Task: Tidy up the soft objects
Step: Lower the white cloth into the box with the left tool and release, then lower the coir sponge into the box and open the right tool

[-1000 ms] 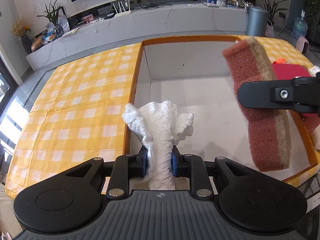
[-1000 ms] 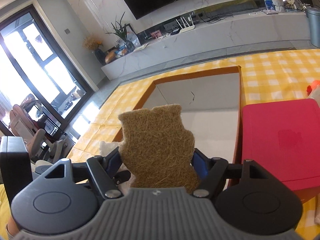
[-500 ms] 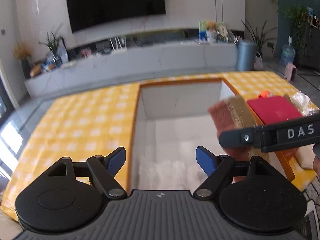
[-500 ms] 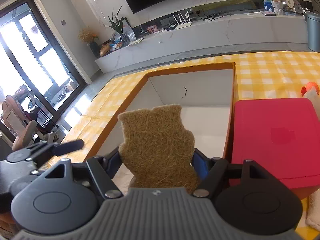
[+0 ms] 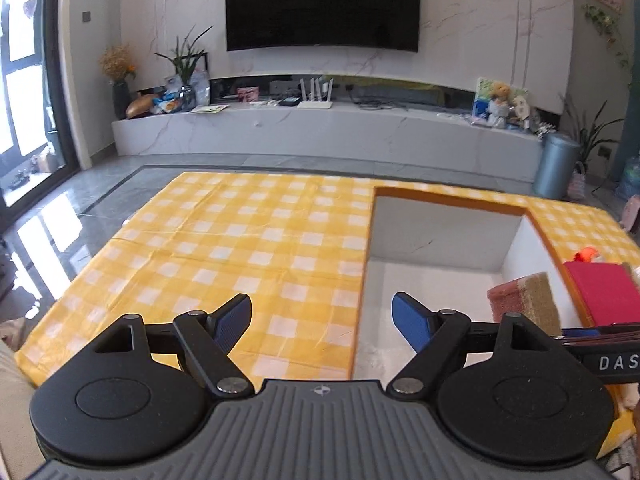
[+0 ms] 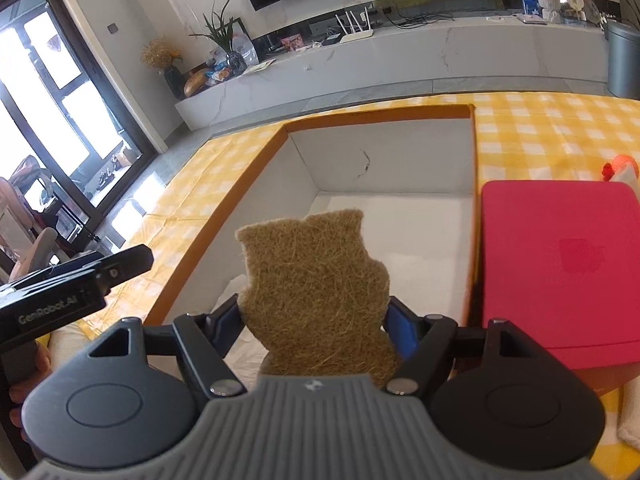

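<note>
Scouring sponge (image 6: 316, 292) clamped in right gripper (image 6: 314, 316) above box (image 6: 400, 200). Left gripper (image 5: 322, 320) wide, empty, jaws just opened; white cloth probably inside box. Next: lower sponge, release.

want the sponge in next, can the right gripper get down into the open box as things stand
Probably yes: the right gripper holds the sponge over the box, whose open top looks unblocked.

tablecloth (image 5: 256, 240): yellow-white check | box (image 6: 400, 116): orange rim, white inside | sponge (image 6: 316, 292): tan scrub face, reddish-pink foam | lid (image 6: 560, 264): magenta-red | pads (image 5: 412, 322): blue
</note>
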A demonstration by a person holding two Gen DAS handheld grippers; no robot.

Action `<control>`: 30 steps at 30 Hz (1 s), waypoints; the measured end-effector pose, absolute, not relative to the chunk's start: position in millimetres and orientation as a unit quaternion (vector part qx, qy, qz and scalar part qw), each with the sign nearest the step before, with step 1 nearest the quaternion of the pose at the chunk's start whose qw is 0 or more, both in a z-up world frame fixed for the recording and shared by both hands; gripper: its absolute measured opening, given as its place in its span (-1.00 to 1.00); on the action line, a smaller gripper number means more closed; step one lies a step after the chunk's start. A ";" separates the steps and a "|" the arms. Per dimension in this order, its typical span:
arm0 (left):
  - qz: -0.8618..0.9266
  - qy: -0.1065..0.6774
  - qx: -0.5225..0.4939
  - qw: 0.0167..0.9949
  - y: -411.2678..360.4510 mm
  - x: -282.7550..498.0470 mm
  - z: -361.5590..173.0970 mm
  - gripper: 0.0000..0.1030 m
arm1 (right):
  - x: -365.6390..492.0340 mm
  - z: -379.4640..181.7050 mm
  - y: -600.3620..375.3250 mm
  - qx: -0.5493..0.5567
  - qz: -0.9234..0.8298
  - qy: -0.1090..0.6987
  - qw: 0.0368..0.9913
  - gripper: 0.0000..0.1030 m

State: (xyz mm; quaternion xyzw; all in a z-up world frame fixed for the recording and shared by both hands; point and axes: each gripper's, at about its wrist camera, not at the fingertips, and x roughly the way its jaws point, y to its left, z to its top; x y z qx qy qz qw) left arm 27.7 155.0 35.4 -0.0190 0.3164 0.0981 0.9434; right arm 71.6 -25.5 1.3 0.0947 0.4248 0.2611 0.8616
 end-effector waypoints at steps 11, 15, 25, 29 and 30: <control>0.066 0.317 -0.030 0.946 159.8 23.6 34.8 0.82 | 75.2 -36.3 28.7 0.020 0.213 0.463 0.860 0.41; 0.053 0.324 -0.076 0.942 168.2 23.9 35.8 0.82 | 80.7 -41.2 25.5 0.028 0.201 0.469 0.860 0.42; 0.060 0.318 -0.063 0.944 167.2 21.4 37.8 0.82 | 77.7 -39.3 23.8 0.050 0.261 0.495 0.828 0.86; 0.076 0.311 -0.062 0.945 165.1 20.8 41.2 0.82 | 70.8 -26.3 25.5 0.032 0.274 0.465 0.842 0.87; 0.080 0.309 -0.063 0.946 165.5 20.3 42.4 0.82 | 70.7 -21.9 24.6 0.031 0.277 0.456 0.845 0.88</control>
